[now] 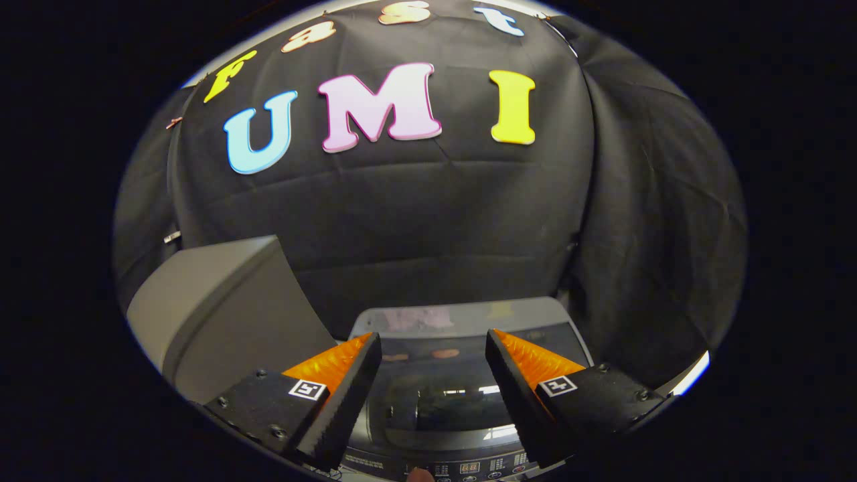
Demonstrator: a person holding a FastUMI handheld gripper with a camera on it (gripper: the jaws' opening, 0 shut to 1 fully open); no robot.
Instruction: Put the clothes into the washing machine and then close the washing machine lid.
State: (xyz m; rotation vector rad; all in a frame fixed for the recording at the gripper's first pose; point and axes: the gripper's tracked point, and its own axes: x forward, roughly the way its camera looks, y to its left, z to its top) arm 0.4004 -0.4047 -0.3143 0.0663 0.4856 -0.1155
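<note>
— Hovering above the washing machine (462,318), jaws (434,395) spread wide apart, nothing gripped between them?

— Yes. Parted, empty, angled down over the front of the machine. Just below the fingertips (335,428), a control panel (462,465) with small buttons and a display along the front edge. A fingertip (420,475) of a person touching, or nearly touching, that panel; cannot tell which.

— And between the jaws?

— The glossy dark lid (442,388), lying flat and closed over the tub, reflecting lights and shapes. Cannot tell what sits under it.

— Clothes anywhere?

— Cannot tell; nothing readable as fabric on top of the machine.

— Further out?

— Past the lid, the pale grey back edge of the machine top. Off the machine's left rear corner, beside the left finger, a grey box-shaped object (221,314), tilted, with a rounded edge. Behind everything, black cloth (415,214) hanging as the booth wall, creased in horizontal folds.
</note>
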